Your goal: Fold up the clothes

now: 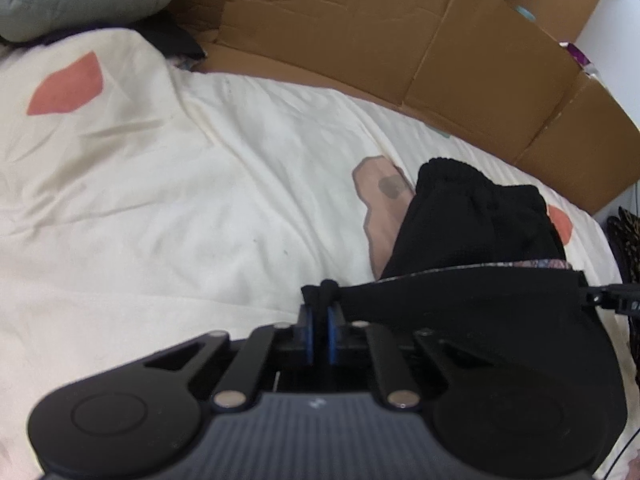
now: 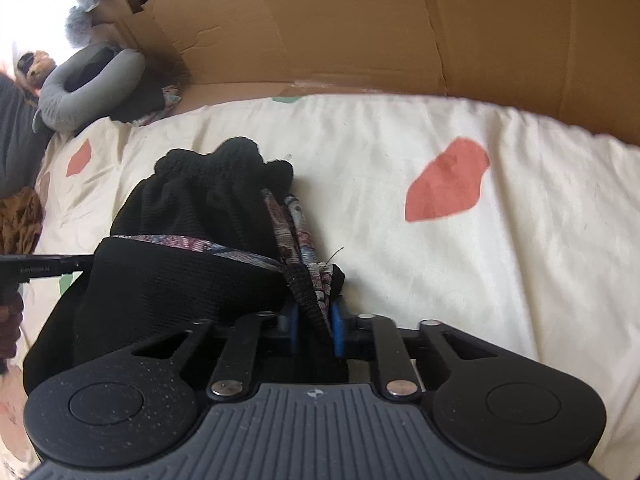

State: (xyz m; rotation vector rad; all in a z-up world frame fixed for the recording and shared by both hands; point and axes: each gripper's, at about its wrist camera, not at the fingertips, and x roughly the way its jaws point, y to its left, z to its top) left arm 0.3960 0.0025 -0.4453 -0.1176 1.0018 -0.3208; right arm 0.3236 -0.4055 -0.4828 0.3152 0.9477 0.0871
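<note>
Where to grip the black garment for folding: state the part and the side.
Grip the black garment at its near hem corners, from the near side. That edge is stretched straight between the left hand-held gripper and right hand-held gripper, both clamped there; the far end lies bunched.

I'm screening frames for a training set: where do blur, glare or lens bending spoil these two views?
Left wrist view: the brown cardboard wall bows from fisheye distortion, and the cream patterned bedsheet looks soft. Right wrist view: daylight blows out the top left corner, the far bedsheet edge is smeared, but the black knitted garment stays readable.

I count two hand-held grippers (image 1: 320, 312) (image 2: 314, 312), one black garment (image 1: 472, 216), one grey pillow (image 2: 88, 88), perhaps two cardboard boxes (image 1: 360, 28).
</note>
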